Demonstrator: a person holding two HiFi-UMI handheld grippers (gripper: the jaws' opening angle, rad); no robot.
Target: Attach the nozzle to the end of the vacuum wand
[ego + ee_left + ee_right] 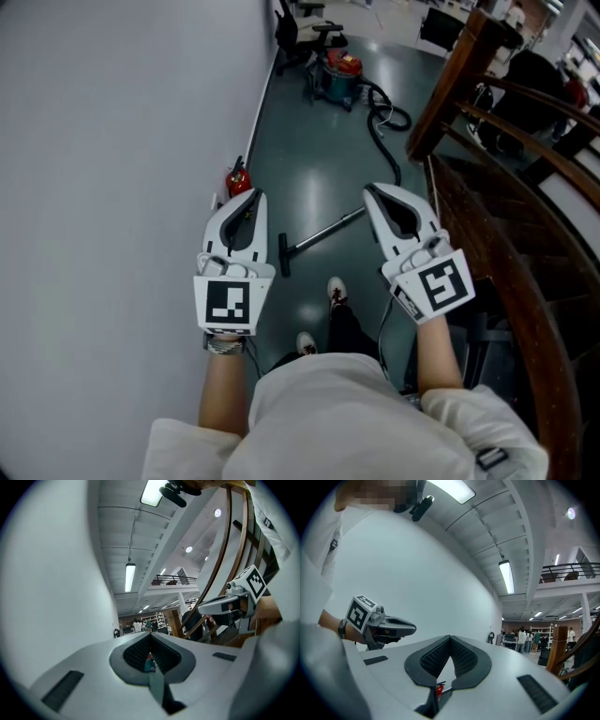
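Observation:
A metal vacuum wand lies on the dark floor ahead of my feet. A black nozzle sits crosswise at its near end; whether the two are joined I cannot tell. The red and teal vacuum stands far down the hall, with its black hose curling toward the wand. My left gripper and right gripper are held up level, side by side, high above the floor. Both are shut with nothing between the jaws. Each shows in the other's view: the right gripper, the left gripper.
A white wall runs along the left, with a red fire extinguisher at its foot. A dark wooden stair railing curves along the right. My shoes stand just short of the wand. People and shelves are far down the hall.

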